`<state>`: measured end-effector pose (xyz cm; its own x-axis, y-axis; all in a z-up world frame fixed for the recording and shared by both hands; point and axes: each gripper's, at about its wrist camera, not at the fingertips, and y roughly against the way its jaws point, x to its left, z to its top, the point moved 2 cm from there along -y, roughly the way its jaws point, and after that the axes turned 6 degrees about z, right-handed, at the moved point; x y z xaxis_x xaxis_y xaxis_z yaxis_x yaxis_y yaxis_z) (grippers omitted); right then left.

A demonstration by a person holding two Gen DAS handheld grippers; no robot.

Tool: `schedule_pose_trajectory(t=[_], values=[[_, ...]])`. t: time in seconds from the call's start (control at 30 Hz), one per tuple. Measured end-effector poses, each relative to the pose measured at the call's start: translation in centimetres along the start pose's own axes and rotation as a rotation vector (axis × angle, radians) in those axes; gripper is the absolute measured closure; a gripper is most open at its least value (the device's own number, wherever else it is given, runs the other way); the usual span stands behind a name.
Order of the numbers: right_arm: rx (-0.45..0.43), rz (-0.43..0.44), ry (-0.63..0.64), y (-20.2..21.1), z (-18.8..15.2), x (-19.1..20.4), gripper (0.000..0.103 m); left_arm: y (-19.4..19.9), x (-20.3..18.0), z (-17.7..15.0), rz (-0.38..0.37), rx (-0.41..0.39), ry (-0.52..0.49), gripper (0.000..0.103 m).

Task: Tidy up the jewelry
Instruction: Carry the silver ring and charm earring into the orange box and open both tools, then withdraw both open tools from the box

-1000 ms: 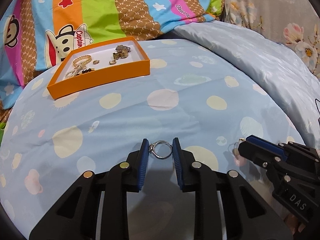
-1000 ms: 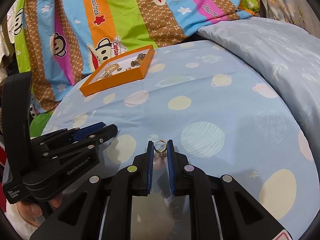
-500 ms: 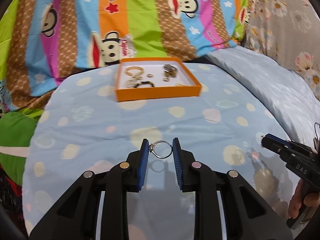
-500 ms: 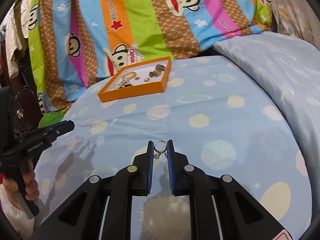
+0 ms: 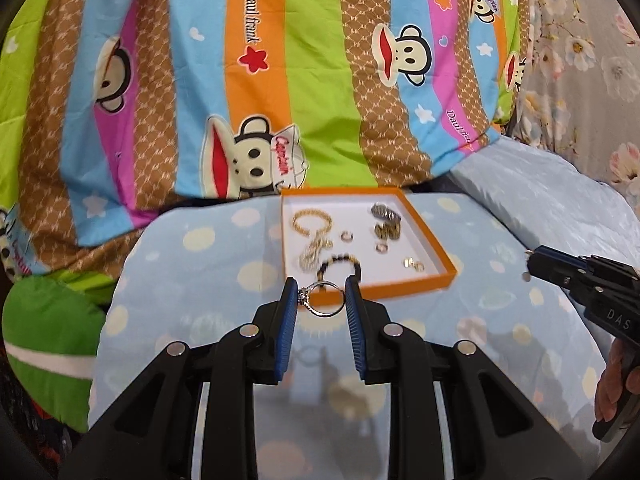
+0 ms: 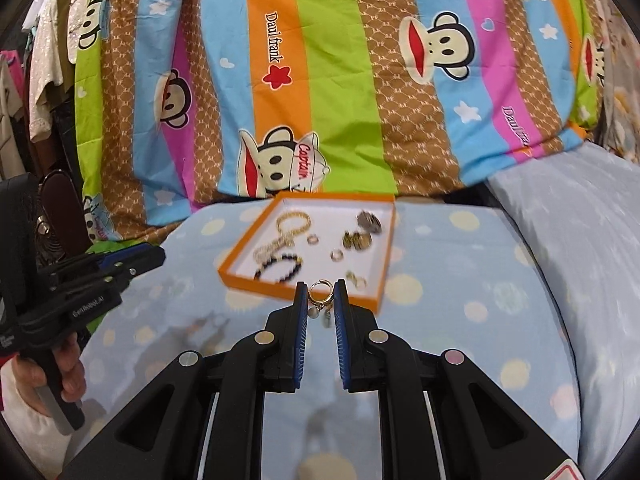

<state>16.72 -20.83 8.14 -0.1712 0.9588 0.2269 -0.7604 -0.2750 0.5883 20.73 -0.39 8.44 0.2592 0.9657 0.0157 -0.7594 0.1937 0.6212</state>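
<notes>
1. Bed (image 5: 208, 280) with a pale blue dotted sheet; a striped cartoon-monkey quilt (image 5: 320, 80) is piled along its far edge, and a plain blue pillow (image 5: 560, 208) sits at the far right.
2. Orange tray (image 5: 434, 236) with a white floor sits on the bed near the far edge, just in front of the quilt.
3. Inside the tray I see a gold chain bracelet (image 5: 312, 218), a dark bead bracelet (image 5: 340, 262), a chunky dark-and-gold piece (image 5: 386, 226) and a few small rings (image 5: 412, 263).
4. My left claw (image 5: 322, 300) is clamped on a silver ring (image 5: 320, 300), band pinched across between the blue pads, stone setting against the left pad. The ring is off the sheet, in line with the tray's near rim.
5. My right claw (image 6: 320, 300) is clamped on a small gold hoop earring (image 6: 320, 294) with little charms dangling below it. It sits in line with the tray's near rim in the right wrist view.
6. Each claw shows in the other's view: the right one (image 5: 532, 266) at the right edge, the left one (image 6: 158, 256) at the left edge, each with a hand on its grip.
</notes>
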Motion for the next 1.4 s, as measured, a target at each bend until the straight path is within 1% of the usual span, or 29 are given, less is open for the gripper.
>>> schedule_pose_trajectory(t=[0.1,0.13,0.23,0.33,0.43,0.5,0.53,0.67,0.83,0.97,1.07,1.17,1.27,1.4], values=[[0.008,0.02,-0.024,-3.0,2.2,-0.5,0.091,-2.3,-0.4,1.9,0.002,-0.007,-0.01,0.08],[0.011,0.021,-0.03,-4.1,3.0,-0.7,0.091,-3.7,-0.6,2.9,0.001,-0.003,-0.009,0.08],[0.03,0.026,-0.064,-8.0,5.0,-1.7,0.091,-6.8,-0.6,4.8,0.0,0.011,0.005,0.08],[0.058,0.036,-0.105,-11.7,6.5,-3.0,0.091,-10.4,-0.8,6.3,-0.005,0.045,0.015,0.08],[0.088,0.035,-0.122,-15.0,7.4,-3.8,0.091,-14.2,-0.9,7.2,-0.007,0.092,0.031,0.08],[0.114,0.041,-0.136,-17.1,7.8,-4.2,0.091,-16.0,-1.0,7.6,-0.009,0.115,0.043,0.08],[0.126,0.041,-0.14,-17.9,7.9,-4.5,0.091,-17.3,-1.1,7.7,-0.018,0.139,0.053,0.08],[0.175,0.043,-0.16,-20.9,7.7,-5.4,0.091,-20.3,-1.4,7.2,-0.038,0.201,0.075,0.08],[0.196,0.045,-0.17,-22.3,7.5,-6.0,0.091,-21.8,-1.8,6.6,-0.05,0.234,0.077,0.079],[0.203,0.041,-0.159,-22.9,7.5,-6.0,0.09,-22.2,-1.9,6.7,-0.048,0.239,0.078,0.08],[0.191,0.049,-0.165,-22.8,7.5,-6.1,0.09,-22.2,-1.7,6.9,-0.06,0.235,0.092,0.079],[0.18,0.034,-0.151,-22.6,7.6,-6.0,0.089,-22.2,-1.6,7.0,-0.058,0.227,0.096,0.075],[0.165,0.042,-0.155,-22.1,7.8,-6.1,0.088,-21.9,-1.5,7.2,-0.066,0.216,0.104,0.071],[0.141,0.04,-0.155,-20.9,7.9,-6.1,0.088,-20.8,-1.5,7.5,-0.052,0.183,0.092,0.071]])
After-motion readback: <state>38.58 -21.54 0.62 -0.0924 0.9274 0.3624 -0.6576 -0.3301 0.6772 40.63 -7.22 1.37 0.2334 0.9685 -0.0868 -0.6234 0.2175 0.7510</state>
